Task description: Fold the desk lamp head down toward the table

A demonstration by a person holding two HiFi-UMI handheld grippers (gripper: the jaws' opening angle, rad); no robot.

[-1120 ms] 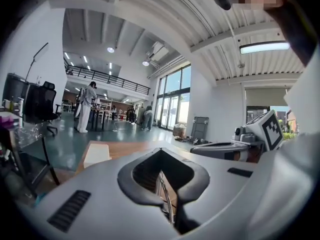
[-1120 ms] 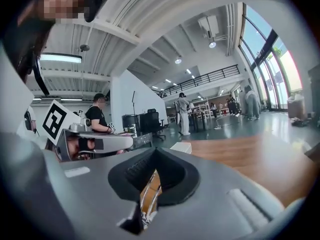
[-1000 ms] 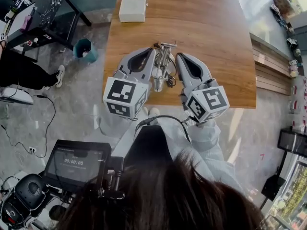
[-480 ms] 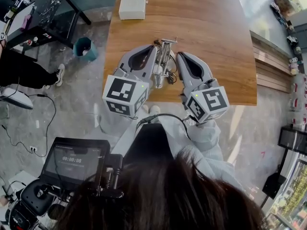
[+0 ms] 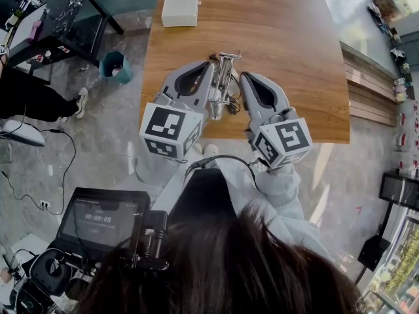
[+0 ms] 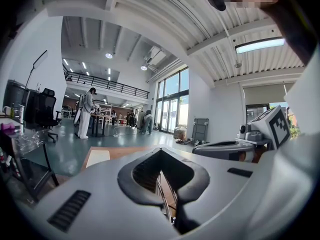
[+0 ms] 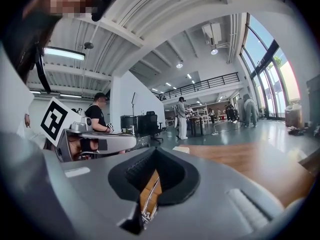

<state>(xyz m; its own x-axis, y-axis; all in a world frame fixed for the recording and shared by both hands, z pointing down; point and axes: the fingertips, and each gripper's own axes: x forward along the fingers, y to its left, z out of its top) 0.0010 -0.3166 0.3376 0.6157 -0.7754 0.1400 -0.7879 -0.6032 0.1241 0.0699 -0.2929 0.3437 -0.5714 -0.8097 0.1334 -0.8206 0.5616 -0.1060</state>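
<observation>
Both left tool and right tool flank lamp.

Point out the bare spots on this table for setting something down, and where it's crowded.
Most room: the right half of the wooden table, from the desk lamp to the right edge. Also bare: the left strip between the white box and the left gripper. Crowded: the near edge at centre, where that gripper and the right gripper flank the lamp.

the dark screen at lower left shows a timer reading 00:00:09.
</observation>
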